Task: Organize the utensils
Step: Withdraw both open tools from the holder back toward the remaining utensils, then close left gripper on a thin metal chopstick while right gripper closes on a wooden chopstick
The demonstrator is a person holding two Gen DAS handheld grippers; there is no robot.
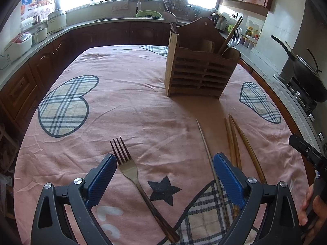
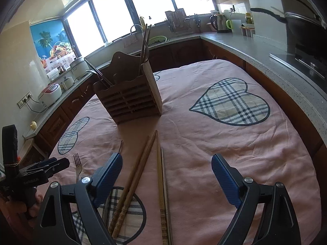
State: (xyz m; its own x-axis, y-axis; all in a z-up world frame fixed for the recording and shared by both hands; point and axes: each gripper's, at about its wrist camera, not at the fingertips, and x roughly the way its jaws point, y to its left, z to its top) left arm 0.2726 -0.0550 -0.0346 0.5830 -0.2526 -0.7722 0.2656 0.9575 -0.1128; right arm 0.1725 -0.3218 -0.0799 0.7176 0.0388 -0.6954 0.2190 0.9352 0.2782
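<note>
Fingers of both grippers stand wide and hold nothing. The left gripper (image 1: 164,175) straddles the fork (image 1: 130,169) on the pink-clothed surface (image 1: 143,106), probably so a squeeze would catch its neck. The fork's long axis runs away from the camera, tines toward the wooden utensil holder (image 1: 199,75), handle near. The right gripper (image 2: 166,175) hangs over the wooden chopsticks (image 2: 134,177), which lie side by side, thin tips toward the holder, thick ends near. A thin metal rod (image 1: 206,149) lies between fork and chopsticks, pointing likewise.
</note>
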